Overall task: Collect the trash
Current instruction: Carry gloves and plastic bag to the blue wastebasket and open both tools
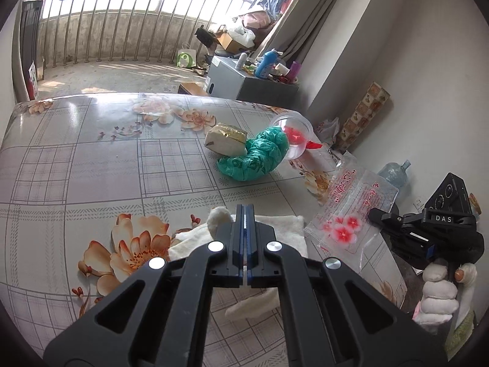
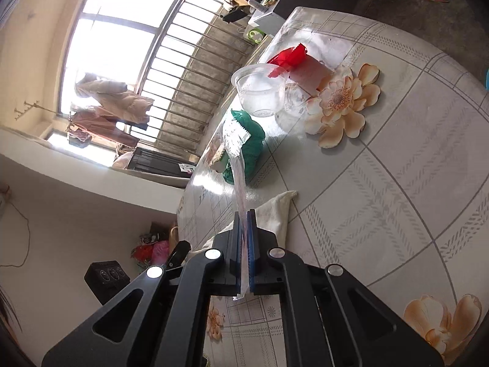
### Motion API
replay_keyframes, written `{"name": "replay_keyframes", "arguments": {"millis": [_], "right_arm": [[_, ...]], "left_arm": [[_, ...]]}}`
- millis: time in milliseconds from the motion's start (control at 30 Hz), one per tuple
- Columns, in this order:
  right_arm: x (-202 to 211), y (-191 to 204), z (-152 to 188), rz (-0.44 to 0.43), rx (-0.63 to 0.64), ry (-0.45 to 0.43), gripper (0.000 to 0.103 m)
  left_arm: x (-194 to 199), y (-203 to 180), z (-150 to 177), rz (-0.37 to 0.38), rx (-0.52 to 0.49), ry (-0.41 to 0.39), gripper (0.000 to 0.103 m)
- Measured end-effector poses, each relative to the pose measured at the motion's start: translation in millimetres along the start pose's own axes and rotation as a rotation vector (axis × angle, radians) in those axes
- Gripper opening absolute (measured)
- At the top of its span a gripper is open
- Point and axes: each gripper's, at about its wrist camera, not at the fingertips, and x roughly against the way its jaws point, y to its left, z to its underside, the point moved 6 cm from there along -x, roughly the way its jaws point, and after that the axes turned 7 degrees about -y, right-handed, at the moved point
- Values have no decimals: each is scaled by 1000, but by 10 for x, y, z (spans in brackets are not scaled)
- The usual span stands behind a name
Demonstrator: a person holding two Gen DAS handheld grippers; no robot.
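Pinching a clear printed plastic bag at the table's right edge, the right gripper holds it off the surface. The left gripper, jaws together, hangs over a white cloth. Farther off lie a green plastic bag, a torn carton and a clear cup.

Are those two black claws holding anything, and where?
The right gripper pinches the clear printed plastic bag by its edge. The left gripper is shut, holding nothing.
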Motion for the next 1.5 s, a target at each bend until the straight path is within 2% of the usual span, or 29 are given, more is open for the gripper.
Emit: {"name": "replay_keyframes", "arguments": {"millis": [233, 433, 667, 833, 967, 1167, 1367, 1500], "right_arm": [[863, -166, -449, 33, 33, -221, 4], [1689, -508, -707, 126, 27, -410, 4], [2485, -1122, -883, 257, -41, -596, 4], [2856, -1635, -928, 353, -105, -672, 4], [2957, -2050, -957, 457, -128, -688, 4], [2852, -2755, -1264, 681, -78, -627, 4], [2610, -3468, -1663, 813, -15, -528, 4], [2418, -3882, -1943, 846, 13, -467, 4]], "left_arm": [[48, -730, -384, 146, -69, -46, 0], [-34, -1559, -632, 290, -178, -66, 0], [-400, -2597, -649, 467, -263, -12, 0], [-810, -3396, -517, 575, -333, 69, 0], [-1257, -4002, -250, 620, -405, 153, 0], [-2115, -4716, 418, 643, -480, 346, 0], [-2905, -5011, 1175, 605, -520, 526, 0], [-3399, -5007, 1623, 543, -538, 631, 2]]}}
